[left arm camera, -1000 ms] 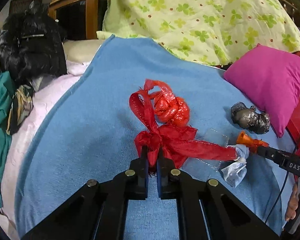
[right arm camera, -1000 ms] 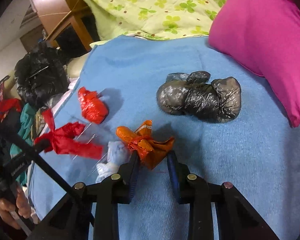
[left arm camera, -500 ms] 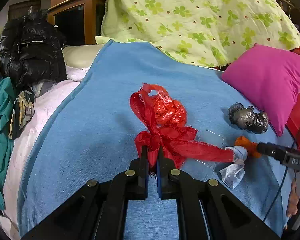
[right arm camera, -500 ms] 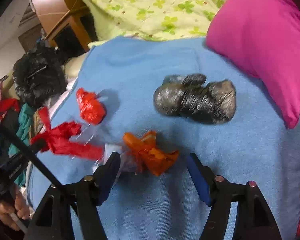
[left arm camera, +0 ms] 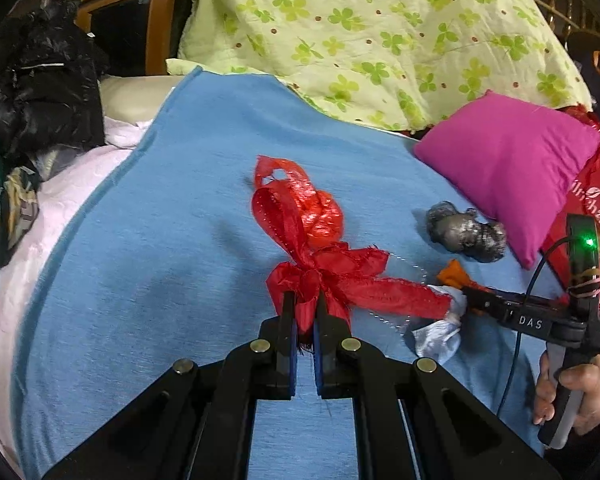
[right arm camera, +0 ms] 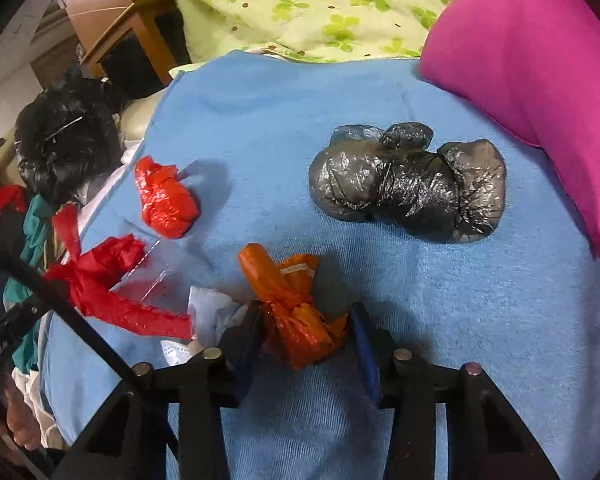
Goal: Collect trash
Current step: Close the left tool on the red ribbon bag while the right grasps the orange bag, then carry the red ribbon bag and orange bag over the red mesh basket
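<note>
Trash lies scattered over the blue towelling blanket on the bed, and the piece that counts just now is the crumpled orange plastic bag. It sits between the fingers of the right gripper, its long axis running from about five o'clock at the fingers up to eleven o'clock at its free end. Those fingers have just been closing around it; the left one touches the plastic, the right one looks to stand a sliver off at three o'clock, so I would not yet call it a firm hold.

The left gripper is clenched on the frayed red ribbon bow, whose tail reaches out towards three o'clock, to a crumpled white tissue just beside the orange bag. At twelve o'clock from that bow lies a knotted red plastic bag. A lumpy grey-black plastic bag rests at one o'clock from the right fingers, near the magenta cushion; the right hand is plainly the nearer one for it.

No bin or open collecting bag shows in either view, so nothing has visibly been put away.
</note>
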### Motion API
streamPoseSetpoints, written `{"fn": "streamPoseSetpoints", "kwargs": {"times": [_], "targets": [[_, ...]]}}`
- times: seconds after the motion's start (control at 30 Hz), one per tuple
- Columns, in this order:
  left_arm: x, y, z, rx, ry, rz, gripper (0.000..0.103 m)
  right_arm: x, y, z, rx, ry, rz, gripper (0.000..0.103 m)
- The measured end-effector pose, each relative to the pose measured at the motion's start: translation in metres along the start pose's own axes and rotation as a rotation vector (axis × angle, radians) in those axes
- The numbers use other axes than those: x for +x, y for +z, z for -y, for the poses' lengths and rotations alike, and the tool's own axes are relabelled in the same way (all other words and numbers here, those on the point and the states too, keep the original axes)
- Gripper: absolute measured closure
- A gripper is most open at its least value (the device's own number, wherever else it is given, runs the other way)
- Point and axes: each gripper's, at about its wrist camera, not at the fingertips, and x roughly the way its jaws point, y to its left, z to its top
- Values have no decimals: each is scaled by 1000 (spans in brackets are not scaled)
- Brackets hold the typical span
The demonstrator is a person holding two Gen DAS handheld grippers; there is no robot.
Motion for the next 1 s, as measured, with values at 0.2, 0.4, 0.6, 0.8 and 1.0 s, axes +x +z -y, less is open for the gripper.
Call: {"fn": "streamPoseSetpoints", "kwargs": {"times": [0.2,0.4,0.6,0.8,1.0], "targets": [[-11,-1,6,17,-58,43,96,-35,-3,8,15,3,69,59],[-20,-1,12,17,-110,83,96,-76,-8,21,48,12,149,59],[-45,-2,33,63,-145,168,96,-116,-15,34,68,8,230,59],[-75,-10,77,97,-200,206,96,-156,-22,45,81,16,325,59],[-102,-5,135,177,-260,227,96,-199,-30,61,100,26,419,59]]}}
